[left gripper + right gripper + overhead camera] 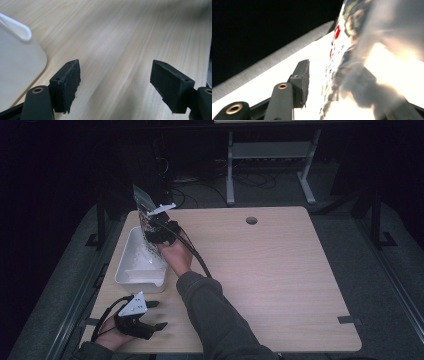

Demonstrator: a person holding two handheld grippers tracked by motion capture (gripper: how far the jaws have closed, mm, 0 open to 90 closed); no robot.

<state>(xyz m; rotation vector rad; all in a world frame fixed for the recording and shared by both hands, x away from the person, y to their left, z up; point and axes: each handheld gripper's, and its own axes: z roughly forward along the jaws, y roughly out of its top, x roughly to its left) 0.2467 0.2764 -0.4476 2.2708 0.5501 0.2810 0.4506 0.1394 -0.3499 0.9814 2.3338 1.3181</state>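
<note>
**benchrat:** Over the white tub (134, 270) at the left edge of the table (280, 285), the right gripper (156, 231) has that clear snack bag (142, 212) standing up on end, its bottom down inside the tub and its top sticking up past the far rim. Anyone read this as a drop-off?

**pouchwatcher:** Yeah, looks like it to me. In the right gripper view the bag (362, 62) is right in the jaw gap, but there's clear daylight between the one pad I can see (302, 80) and the plastic. The other jaw is buried behind the shiny film. So I'd call the jaws parted and not pressing, with the bag just leaning there.

**benchrat:** Makes sense of the angle too. The arm reaches across so the bag goes in from above rather than getting shoved over the wall.

**pouchwatcher:** And the left gripper (152, 315) is parked low near the table's front edge, jaws spread wide with nothing between them. Its own view has the tub's corner (20, 62) just beside it. My guess is it's there to steady the tub if it slides.

**benchrat:** The tall floppy bag could tip over the rim, though.
</note>
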